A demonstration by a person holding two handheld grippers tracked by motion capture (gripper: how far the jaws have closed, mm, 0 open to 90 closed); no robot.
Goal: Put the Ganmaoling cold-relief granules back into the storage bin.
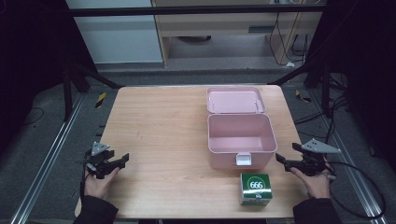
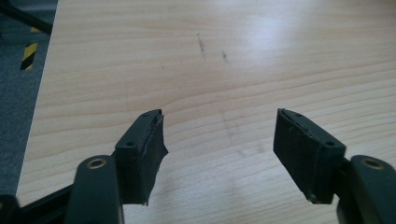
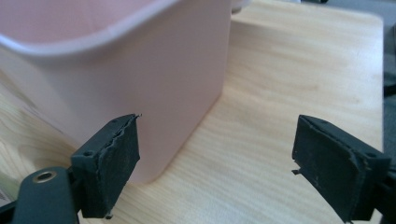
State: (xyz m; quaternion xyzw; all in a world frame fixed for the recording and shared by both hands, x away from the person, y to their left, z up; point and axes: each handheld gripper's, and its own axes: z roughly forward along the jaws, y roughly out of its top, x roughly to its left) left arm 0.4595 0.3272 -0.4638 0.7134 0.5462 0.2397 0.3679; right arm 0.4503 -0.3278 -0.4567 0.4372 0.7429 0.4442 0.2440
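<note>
A pink plastic box (image 1: 241, 137) stands open on the right half of the wooden table (image 1: 159, 126), its lid (image 1: 235, 100) folded back behind it. A small green carton marked 666 (image 1: 255, 188) sits just in front of the box near the table's front edge. My left gripper (image 1: 122, 160) rests at the front left corner, open, with bare wood between its jaws (image 2: 219, 140). My right gripper (image 1: 280, 160) is held at the right edge beside the box, open and empty; the pink box's corner (image 3: 154, 93) rises close ahead of it, toward its left jaw.
The box has a white latch (image 1: 243, 160) on its front wall. Dark frame legs and cables (image 1: 327, 98) stand around the table on grey floor. A yellow-black marker (image 1: 100, 99) lies on the floor at the far left corner.
</note>
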